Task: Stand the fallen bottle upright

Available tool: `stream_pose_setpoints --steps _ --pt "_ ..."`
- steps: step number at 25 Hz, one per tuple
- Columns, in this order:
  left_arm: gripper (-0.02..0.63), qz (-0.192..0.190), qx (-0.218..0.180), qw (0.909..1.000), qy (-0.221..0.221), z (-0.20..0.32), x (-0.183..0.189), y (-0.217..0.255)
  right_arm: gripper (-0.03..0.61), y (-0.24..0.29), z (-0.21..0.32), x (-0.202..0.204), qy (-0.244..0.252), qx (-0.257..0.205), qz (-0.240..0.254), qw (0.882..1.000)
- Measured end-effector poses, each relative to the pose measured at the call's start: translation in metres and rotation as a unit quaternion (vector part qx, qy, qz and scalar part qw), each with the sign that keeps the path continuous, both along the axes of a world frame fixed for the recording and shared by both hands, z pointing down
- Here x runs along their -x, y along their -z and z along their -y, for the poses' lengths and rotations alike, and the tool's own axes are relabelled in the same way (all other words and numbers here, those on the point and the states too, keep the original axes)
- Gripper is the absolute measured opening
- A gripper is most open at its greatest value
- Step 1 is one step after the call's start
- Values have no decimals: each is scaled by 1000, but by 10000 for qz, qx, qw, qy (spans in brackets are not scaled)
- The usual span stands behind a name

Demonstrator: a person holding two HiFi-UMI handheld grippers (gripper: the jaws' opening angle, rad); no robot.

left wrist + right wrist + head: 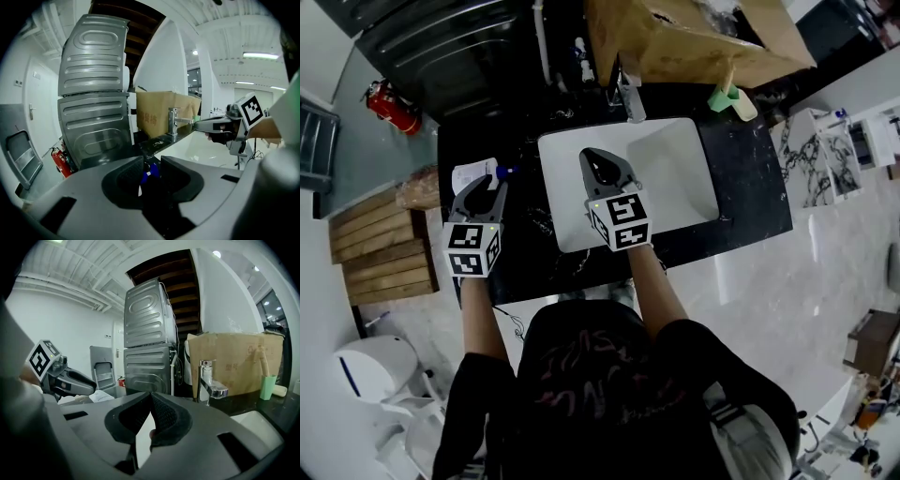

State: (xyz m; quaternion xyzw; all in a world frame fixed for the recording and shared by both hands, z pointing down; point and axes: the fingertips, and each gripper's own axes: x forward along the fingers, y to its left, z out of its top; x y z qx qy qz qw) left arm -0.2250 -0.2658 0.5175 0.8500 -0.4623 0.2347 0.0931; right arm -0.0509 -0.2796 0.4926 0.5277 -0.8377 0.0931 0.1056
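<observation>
A small bottle (476,174) with a white label and a blue cap (505,172) lies on its side on the black counter (750,187), left of the white sink (675,173). My left gripper (490,184) is right at the bottle, its jaws open. In the left gripper view the blue cap (149,172) shows in the gap of the left gripper (151,165), and I cannot tell whether the pads touch it. My right gripper (602,161) hovers over the sink's left half, shut and empty; in its own view the right gripper (150,401) has both pads together.
A chrome tap (630,98) stands behind the sink. A big cardboard box (694,37) and a green holder (727,98) sit at the counter's back. Stacked metal machines (93,108) rise beyond the counter. A red fire extinguisher (392,108) and wooden pallets (380,244) are on the floor left.
</observation>
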Motion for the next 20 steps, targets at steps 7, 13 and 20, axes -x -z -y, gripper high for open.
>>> stream_pose_setpoints --steps 7,13,20 --pt "126 1203 89 9879 -973 5 -4 -18 15 -3 -1 -4 -126 4 10 9999" --pt "129 2632 360 9416 -2071 13 -11 -54 15 -17 -2 -11 -264 128 36 9996" --pt "163 3796 705 8678 -3130 25 -9 -77 15 -23 0 -17 -350 170 39 9992"
